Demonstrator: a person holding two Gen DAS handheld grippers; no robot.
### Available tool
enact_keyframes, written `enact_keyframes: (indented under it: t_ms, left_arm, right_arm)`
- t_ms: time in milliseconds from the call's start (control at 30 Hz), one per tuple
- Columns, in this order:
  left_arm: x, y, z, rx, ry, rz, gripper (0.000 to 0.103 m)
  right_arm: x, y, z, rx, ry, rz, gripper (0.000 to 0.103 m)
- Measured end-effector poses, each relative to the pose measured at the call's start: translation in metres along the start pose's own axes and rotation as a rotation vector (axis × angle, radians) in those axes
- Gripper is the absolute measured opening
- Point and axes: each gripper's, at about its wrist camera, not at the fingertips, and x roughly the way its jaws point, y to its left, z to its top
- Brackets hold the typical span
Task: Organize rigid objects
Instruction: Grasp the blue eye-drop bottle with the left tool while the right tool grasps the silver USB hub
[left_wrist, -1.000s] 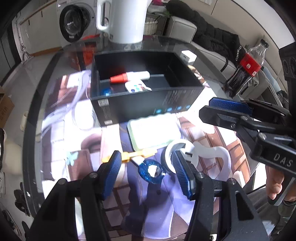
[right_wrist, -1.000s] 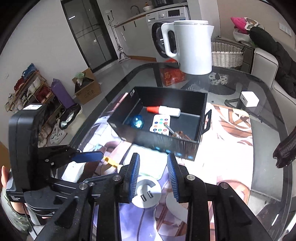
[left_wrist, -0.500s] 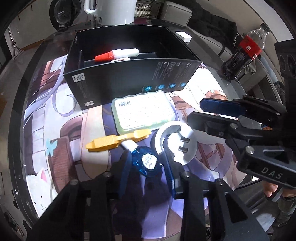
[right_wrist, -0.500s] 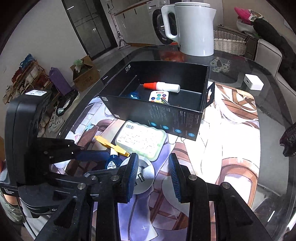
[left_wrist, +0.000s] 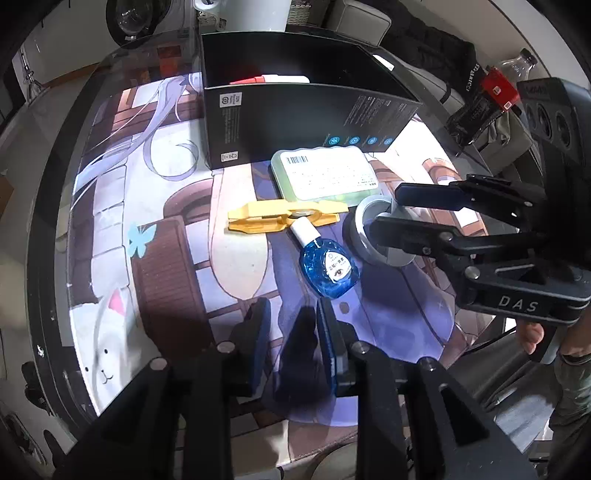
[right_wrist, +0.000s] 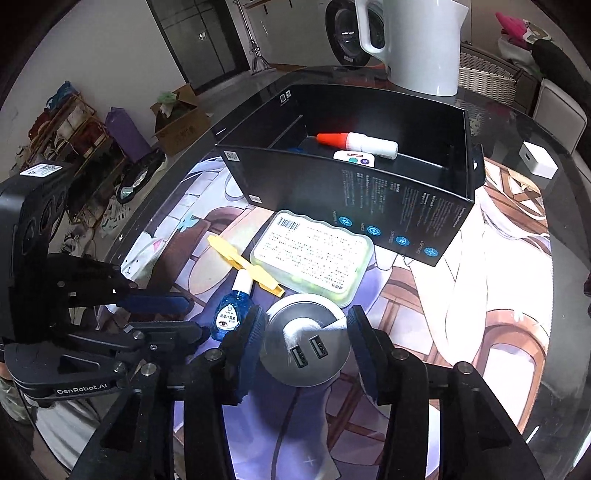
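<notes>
A round silver USB charger lies on the printed mat, and my right gripper is open with a finger on each side of it; the charger also shows in the left wrist view. A blue eye-drop bottle lies just ahead of my left gripper, which is open and empty; the bottle also shows in the right wrist view. A yellow plastic clip and a green flat case lie beyond. The black box holds a red-capped tube and a white card.
A white kettle stands behind the box. A white cube adapter sits at the far right on the glass table. A cola bottle stands at the right table edge.
Both grippers have dropped lower and closer to the mat. The right gripper's fingers have opened wider and now straddle the charger. The left gripper has pulled back behind the blue bottle.
</notes>
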Motion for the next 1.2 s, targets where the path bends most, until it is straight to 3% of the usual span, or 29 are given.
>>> enact_keyframes:
  t_ms: [133,200,233,533,600,667,1067,1200]
  left_arm:
    - [-0.008,-0.002,0.004,-0.004,-0.029,-0.009,0.031]
    - [-0.008,-0.005,0.008,-0.008,-0.039,-0.014,0.047]
    - [-0.007,-0.008,0.011,-0.009,-0.043,-0.013,0.048]
    - [0.025,-0.033,0.026,0.032,0.001,0.039,0.048]
    - [0.027,-0.031,0.027,0.034,0.003,0.059,0.043]
    - [0.028,-0.029,0.026,0.037,0.008,0.057,0.034]
    - [0.009,0.0,0.0,0.01,0.015,0.048,0.034]
    - [0.007,0.002,-0.004,0.008,0.017,0.048,0.034]
  right_arm:
    - [0.007,0.004,0.0,-0.016,0.01,-0.03,0.052]
    - [0.007,0.003,0.0,-0.019,0.021,-0.035,0.052]
    - [0.008,0.0,-0.001,-0.007,0.036,-0.046,0.052]
    - [-0.011,-0.031,-0.005,0.068,0.01,-0.013,0.052]
    - [-0.013,-0.031,-0.005,0.067,0.007,-0.005,0.052]
    - [-0.013,-0.031,-0.006,0.063,0.008,0.002,0.052]
    - [0.008,-0.007,-0.008,0.011,0.058,0.032,0.052]
    - [0.014,0.0,-0.009,-0.001,0.065,0.033,0.06]
